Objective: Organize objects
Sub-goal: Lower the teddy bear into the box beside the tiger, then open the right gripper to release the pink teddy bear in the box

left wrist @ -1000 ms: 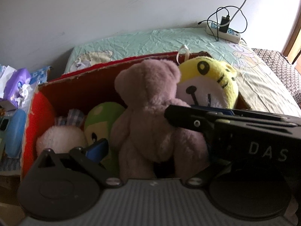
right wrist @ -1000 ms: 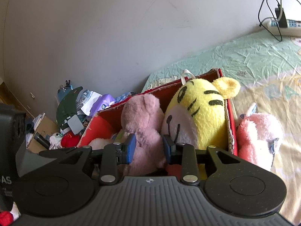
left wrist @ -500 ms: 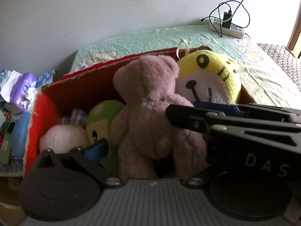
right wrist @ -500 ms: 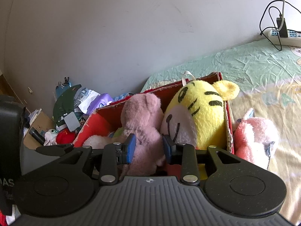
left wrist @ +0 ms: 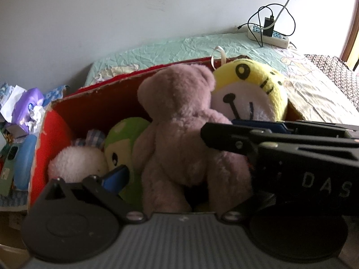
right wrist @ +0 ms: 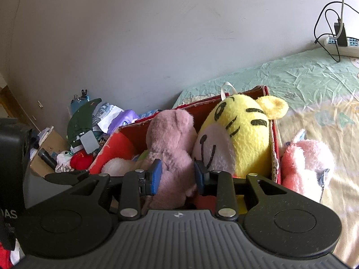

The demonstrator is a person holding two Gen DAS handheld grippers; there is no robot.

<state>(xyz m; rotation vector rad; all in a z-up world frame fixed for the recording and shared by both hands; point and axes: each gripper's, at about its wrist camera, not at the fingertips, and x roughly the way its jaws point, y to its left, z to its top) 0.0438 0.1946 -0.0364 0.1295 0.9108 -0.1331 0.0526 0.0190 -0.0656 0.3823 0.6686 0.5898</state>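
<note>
A red cardboard box [left wrist: 48, 132] [right wrist: 116, 141] sits on the bed and holds a mauve teddy bear [left wrist: 181, 130] [right wrist: 170, 139], a yellow tiger plush [left wrist: 251, 89] [right wrist: 240, 134], a green plush [left wrist: 122, 141] and a white plush [left wrist: 76, 161]. My right gripper [right wrist: 177, 177] is shut on the mauve teddy bear's lower body. It also shows from the side in the left wrist view [left wrist: 280, 139]. My left gripper [left wrist: 179, 174] is open around the bear's lower body, without pinching it. A pink plush [right wrist: 307, 163] lies on the bed just right of the box.
A power strip [left wrist: 268, 35] [right wrist: 341, 44] with cables lies at the bed's far edge by the wall. Cluttered bags, tissues and bottles [right wrist: 87, 130] [left wrist: 24, 112] sit left of the box. The crumpled green bedsheet [right wrist: 303, 76] stretches to the right.
Both grippers have drawn back slightly and risen; the box and plush toys sit lower in view. The right gripper stays shut on the bear.
</note>
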